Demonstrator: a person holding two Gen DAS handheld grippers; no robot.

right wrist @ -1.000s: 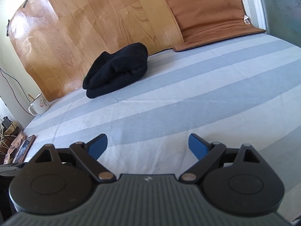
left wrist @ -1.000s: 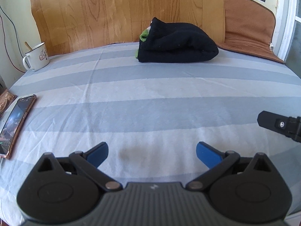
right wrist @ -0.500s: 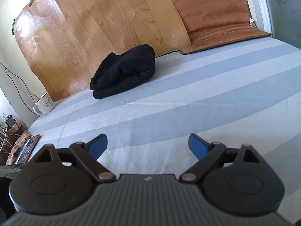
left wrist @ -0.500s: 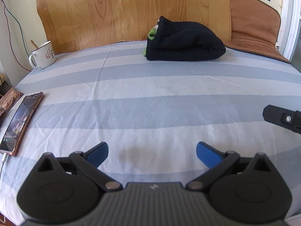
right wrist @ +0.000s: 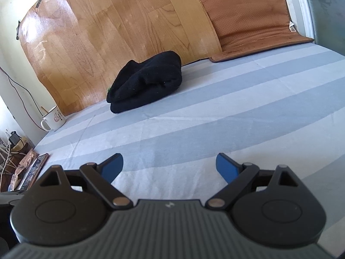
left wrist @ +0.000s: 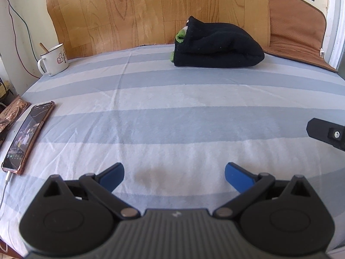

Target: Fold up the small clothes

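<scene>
Left gripper (left wrist: 174, 172), right gripper (right wrist: 170, 164): jaws spread, empty. Folded black garment (left wrist: 217, 47) far across striped sheet (left wrist: 172, 120).

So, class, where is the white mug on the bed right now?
In both views the white mug stands at the far left corner of the striped bed, against the wood-pattern board, left of the folded black garment.
</scene>
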